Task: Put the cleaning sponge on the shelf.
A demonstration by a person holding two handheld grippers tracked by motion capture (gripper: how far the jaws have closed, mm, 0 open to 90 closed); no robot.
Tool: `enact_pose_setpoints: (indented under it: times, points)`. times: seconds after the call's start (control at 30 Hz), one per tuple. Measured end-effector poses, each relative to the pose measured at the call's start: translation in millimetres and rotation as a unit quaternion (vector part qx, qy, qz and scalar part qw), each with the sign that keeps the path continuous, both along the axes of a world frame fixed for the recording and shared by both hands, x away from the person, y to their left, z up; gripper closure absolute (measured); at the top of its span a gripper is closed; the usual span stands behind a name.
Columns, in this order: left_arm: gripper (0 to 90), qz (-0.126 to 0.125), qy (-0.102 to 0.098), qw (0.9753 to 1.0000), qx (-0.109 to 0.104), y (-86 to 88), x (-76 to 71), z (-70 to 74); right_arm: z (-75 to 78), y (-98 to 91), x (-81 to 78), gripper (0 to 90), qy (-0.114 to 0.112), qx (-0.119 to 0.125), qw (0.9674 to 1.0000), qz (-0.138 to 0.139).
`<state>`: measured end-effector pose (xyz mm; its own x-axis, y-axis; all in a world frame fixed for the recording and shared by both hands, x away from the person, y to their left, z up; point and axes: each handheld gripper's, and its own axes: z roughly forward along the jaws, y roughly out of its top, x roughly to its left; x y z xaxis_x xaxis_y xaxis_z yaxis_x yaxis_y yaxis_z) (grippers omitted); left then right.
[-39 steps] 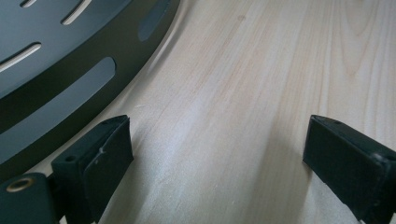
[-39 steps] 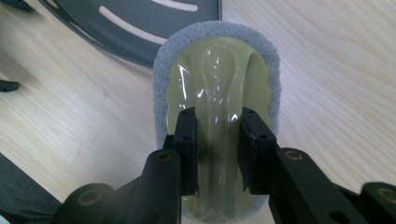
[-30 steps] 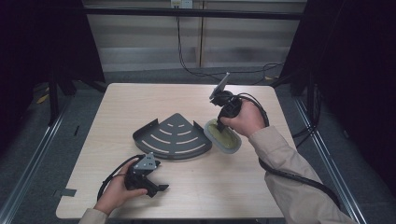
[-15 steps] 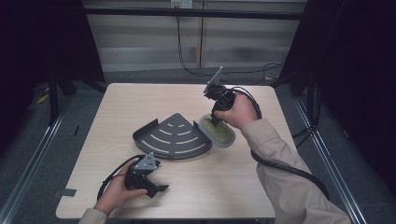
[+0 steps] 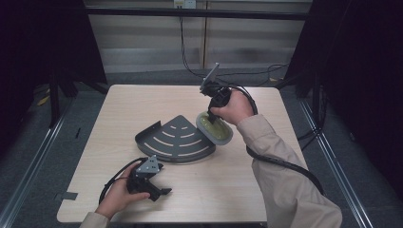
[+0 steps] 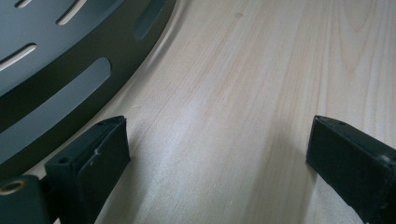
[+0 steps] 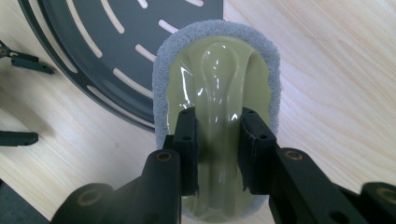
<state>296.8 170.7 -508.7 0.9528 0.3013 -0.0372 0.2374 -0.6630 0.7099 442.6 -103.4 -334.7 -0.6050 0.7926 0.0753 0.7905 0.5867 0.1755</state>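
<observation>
Right gripper (image 7: 218, 140) has its jaws clamped on the raised handle ridge of the scrub pad (image 7: 217, 84), a pale green top with a grey spongy rim. In the high view the scrub pad (image 5: 216, 128) sits low at the right edge of the dark slotted corner rack (image 5: 176, 140), its near end overlapping the rack's curved rim; I cannot tell whether it is pressing on the worktop (image 5: 142, 102) or just clear of it.

Left gripper (image 5: 149, 183) rests near the front of the worktop, held in the left hand (image 5: 116, 197). Its jaws stand wide apart with nothing between them, bare wood below, and the rack's curved wall (image 6: 70, 79) just beside one jaw.

Progress, my reading: the pad is gripped and brought to the rack; the actual wiping of the slotted surface looks yet to be done, and the rack is not being steadied.

Count: one scrub pad, one rack, two grippers.
</observation>
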Motion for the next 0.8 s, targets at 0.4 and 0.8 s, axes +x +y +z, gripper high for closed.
enact_pose_setpoints:
  times: [0.4,0.8]
  points:
    - [5.3,0.001,0.001,1.0,-0.001,-0.1,-0.1,-0.1,-2.5,7.3,12.2,71.2,-0.004,0.008,0.9999,-0.007]
    - [5.3,0.001,0.0,1.0,-0.001,-0.1,-0.2,-0.1,-11.7,11.5,19.3,71.2,0.001,0.008,0.9999,-0.01]
